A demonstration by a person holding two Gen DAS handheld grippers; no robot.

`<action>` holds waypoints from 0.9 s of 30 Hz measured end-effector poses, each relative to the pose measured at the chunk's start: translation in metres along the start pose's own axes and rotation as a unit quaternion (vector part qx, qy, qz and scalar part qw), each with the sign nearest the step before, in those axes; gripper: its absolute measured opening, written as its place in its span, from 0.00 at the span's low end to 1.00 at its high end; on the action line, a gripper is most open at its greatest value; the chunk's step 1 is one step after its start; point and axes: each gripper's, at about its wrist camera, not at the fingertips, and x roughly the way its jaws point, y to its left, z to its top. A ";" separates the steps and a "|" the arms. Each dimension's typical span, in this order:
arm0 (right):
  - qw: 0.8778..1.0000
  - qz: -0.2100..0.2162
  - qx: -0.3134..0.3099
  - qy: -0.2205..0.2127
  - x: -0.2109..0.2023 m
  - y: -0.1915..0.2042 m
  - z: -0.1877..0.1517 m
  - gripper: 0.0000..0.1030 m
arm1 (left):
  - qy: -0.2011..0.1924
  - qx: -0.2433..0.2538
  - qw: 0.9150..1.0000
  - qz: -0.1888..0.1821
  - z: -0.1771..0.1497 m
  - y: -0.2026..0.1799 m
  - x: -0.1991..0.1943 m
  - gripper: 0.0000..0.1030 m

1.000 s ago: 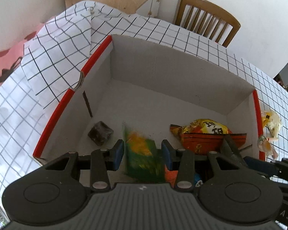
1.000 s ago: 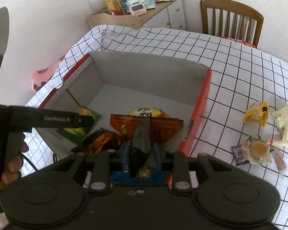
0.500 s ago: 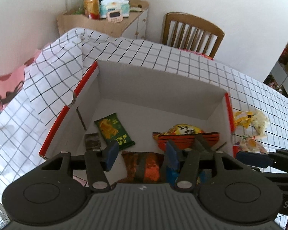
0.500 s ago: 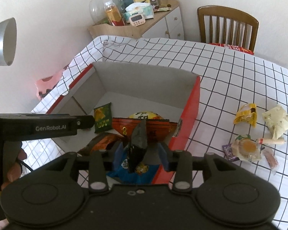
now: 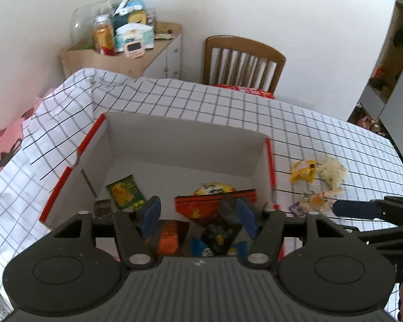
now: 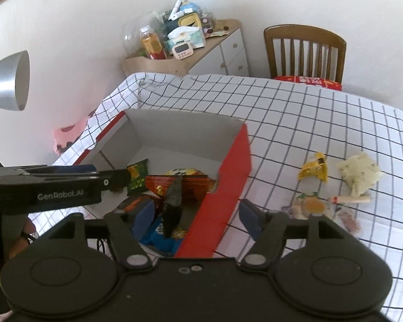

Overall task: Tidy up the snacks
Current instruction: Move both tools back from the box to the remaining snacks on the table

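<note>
Left wrist view: the left hand-held gripper [image 5: 198, 216] hangs above the near edge of the box [image 5: 185, 145], its fingers spread apart with nothing between them. Inside the box lie a green packet [image 5: 125, 191] by the left wall, an orange-red bag [image 5: 201, 205] with a yellow bag [image 5: 213, 187] behind it toward the right wall, and a blue packet [image 5: 201, 247] with a dark snack [image 5: 225, 210] at the near side. Four or so loose snacks [image 5: 318, 177] sit on the desk [image 5: 322, 126], right of the box and apart from it.

Right wrist view: the right hand-held gripper [image 6: 197, 218] is also spread wide and holds nothing; its fingers straddle the red right wall of the box [image 6: 228, 182]. The dark snack [image 6: 173, 204] stands on end just inside that wall. The yellow wrapper [image 6: 314, 169], pale bag [image 6: 360, 175] and round snack [image 6: 313, 204] lie toward the desk's right side.

The risk, as I judge it: swinging right toward the loose snacks, a finger could catch the wall and drag or tip the light box. The crinkly, flat wrappers may also slip from a shallow pinch.
</note>
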 end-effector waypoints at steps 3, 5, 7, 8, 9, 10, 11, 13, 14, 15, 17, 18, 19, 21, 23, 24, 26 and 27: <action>1.000 -0.007 0.005 -0.013 -0.012 -0.013 -0.001 0.81 | -0.006 0.009 1.000 -0.010 0.000 -0.015 -0.003 0.64; 1.000 -0.010 0.012 -0.018 -0.019 -0.023 -0.003 0.86 | -0.007 0.015 1.000 -0.016 -0.001 -0.026 -0.003 0.64; 0.999 -0.017 0.024 -0.023 -0.026 -0.036 -0.004 0.90 | -0.008 0.019 1.000 -0.024 -0.002 -0.037 -0.002 0.64; 0.999 -0.022 0.030 -0.027 -0.030 -0.043 -0.004 0.94 | -0.008 0.020 0.999 -0.027 -0.002 -0.042 -0.001 0.64; 0.998 -0.030 0.036 -0.030 -0.033 -0.049 -0.004 0.95 | -0.009 0.020 0.999 -0.031 -0.003 -0.048 -0.001 0.64; 0.998 -0.041 0.043 -0.035 -0.036 -0.056 -0.005 0.97 | -0.010 0.020 0.999 -0.033 -0.003 -0.053 0.000 0.64; 0.997 -0.050 0.046 -0.038 -0.039 -0.063 -0.006 0.97 | -0.010 0.021 0.999 -0.037 -0.003 -0.059 0.002 0.65; 0.996 -0.064 0.043 -0.042 -0.044 -0.074 -0.006 0.98 | -0.010 0.021 0.999 -0.046 -0.002 -0.070 0.005 0.72; 0.995 -0.075 0.041 -0.045 -0.046 -0.080 -0.006 0.98 | -0.011 0.020 0.999 -0.048 -0.002 -0.075 0.005 0.74; 0.995 -0.082 0.040 -0.046 -0.049 -0.086 -0.006 0.98 | -0.011 0.019 0.998 -0.051 -0.002 -0.080 0.007 0.74; 0.994 -0.087 0.041 -0.043 -0.053 -0.100 -0.006 0.99 | -0.007 0.020 0.998 -0.059 -0.001 -0.091 0.013 0.74; 0.995 -0.087 0.041 -0.038 -0.055 -0.108 -0.005 0.99 | -0.005 0.020 0.998 -0.059 -0.001 -0.097 0.015 0.74; 0.995 -0.089 0.044 -0.033 -0.056 -0.117 -0.003 0.99 | -0.003 0.022 0.998 -0.058 0.000 -0.103 0.019 0.74; 0.994 -0.091 0.059 -0.025 -0.057 -0.132 0.001 0.99 | 0.001 0.028 0.998 -0.058 0.002 -0.115 0.026 0.74; 0.993 -0.089 0.074 -0.012 -0.056 -0.150 0.004 0.99 | 0.008 0.035 0.998 -0.056 0.003 -0.127 0.032 0.74; 0.994 -0.085 0.075 -0.003 -0.054 -0.157 0.005 0.99 | 0.011 0.037 0.998 -0.058 0.003 -0.131 0.036 0.74; 0.993 -0.093 0.070 0.009 -0.050 -0.168 0.008 0.99 | 0.024 0.041 0.997 -0.058 0.005 -0.143 0.045 0.74; 0.993 -0.096 0.069 0.015 -0.047 -0.173 0.009 0.99 | 0.031 0.042 0.997 -0.058 0.006 -0.147 0.049 0.74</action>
